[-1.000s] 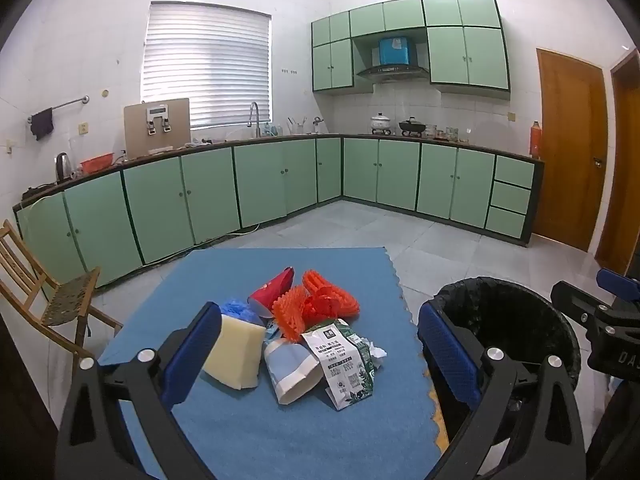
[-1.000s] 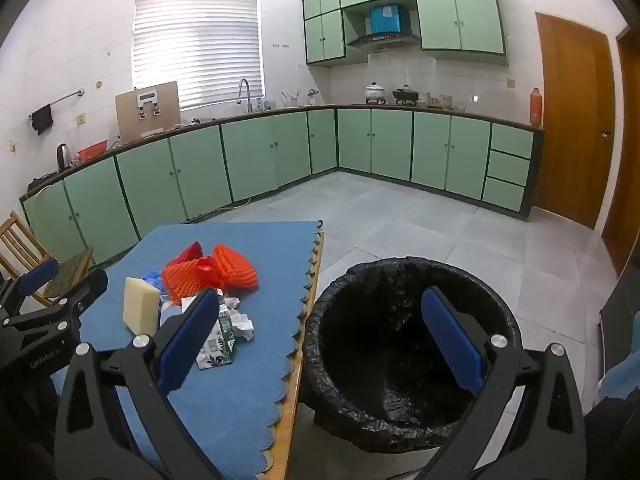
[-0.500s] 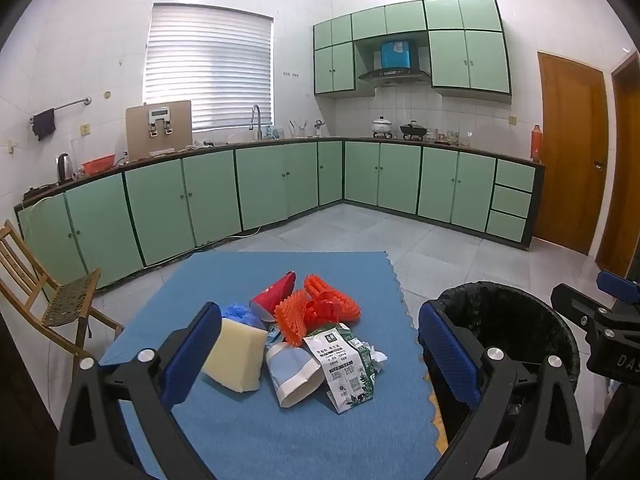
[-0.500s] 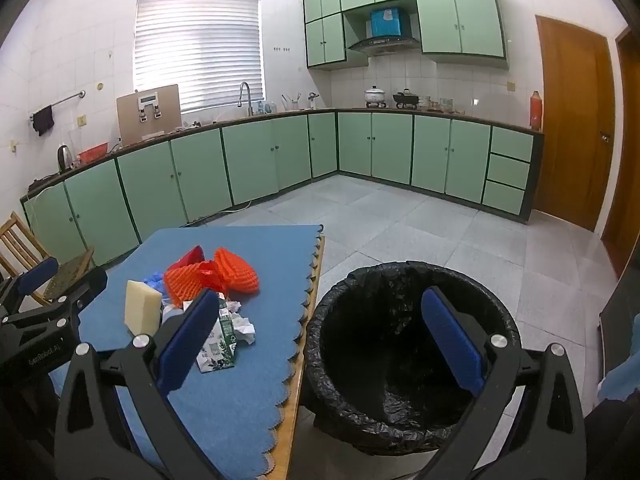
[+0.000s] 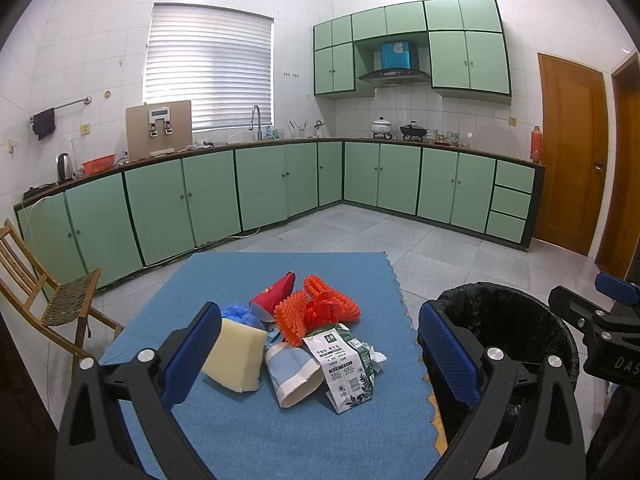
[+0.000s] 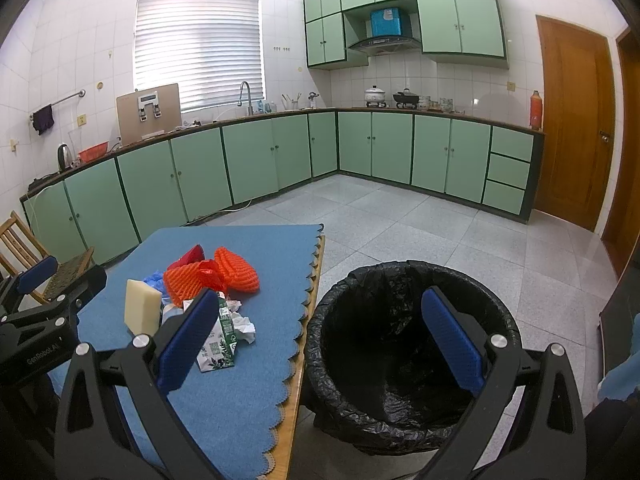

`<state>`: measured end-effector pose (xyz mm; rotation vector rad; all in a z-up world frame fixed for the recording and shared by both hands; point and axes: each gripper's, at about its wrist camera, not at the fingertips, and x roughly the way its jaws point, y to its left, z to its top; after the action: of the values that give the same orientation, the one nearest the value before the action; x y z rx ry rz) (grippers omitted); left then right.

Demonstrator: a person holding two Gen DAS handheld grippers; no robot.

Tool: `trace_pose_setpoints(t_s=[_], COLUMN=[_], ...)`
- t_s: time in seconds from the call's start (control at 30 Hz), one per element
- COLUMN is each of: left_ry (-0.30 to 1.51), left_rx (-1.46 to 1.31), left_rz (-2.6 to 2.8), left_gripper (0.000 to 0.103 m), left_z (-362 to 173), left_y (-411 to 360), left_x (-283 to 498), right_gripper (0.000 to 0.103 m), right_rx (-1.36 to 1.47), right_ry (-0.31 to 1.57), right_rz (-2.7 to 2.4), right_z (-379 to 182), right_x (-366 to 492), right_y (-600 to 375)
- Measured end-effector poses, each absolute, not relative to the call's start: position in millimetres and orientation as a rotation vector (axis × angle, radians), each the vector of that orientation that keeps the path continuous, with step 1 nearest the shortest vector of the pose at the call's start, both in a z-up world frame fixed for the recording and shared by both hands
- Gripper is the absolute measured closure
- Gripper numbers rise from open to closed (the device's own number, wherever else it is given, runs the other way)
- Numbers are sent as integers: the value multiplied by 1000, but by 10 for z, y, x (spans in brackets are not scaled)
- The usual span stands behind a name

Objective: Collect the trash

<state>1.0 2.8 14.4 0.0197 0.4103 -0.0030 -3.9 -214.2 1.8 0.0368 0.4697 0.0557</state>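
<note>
**Both claws spread, trash piled on the blue mat**

My left gripper (image 5: 320,354) hangs above the near end of the blue felt mat (image 5: 240,432), fingers wide apart and holding nothing. Between them I see the heap: a pale yellow foam block (image 5: 236,356), a green-and-white carton (image 5: 340,368), a blue-and-white paper cup (image 5: 294,372) on its side, orange foam netting (image 5: 316,310) and a red paper cone (image 5: 274,296). My right gripper (image 6: 322,338), equally spread and empty, frames the black-lined round bin (image 6: 400,360) standing just beside the table's edge.
</note>
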Motion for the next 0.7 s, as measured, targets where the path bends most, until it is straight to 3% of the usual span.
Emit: trace_pose_setpoints(t_s=[0.7], left_ry=[407], left_rx=[15], left_rz=[-1], left_gripper=[6], left_z=[78], left_y=[19], left_x=[-20], right_gripper=[5], right_rx=[35], right_ry=[473], right_rz=[58], right_z=[29], right_x=[-42], right_y=[-2131])
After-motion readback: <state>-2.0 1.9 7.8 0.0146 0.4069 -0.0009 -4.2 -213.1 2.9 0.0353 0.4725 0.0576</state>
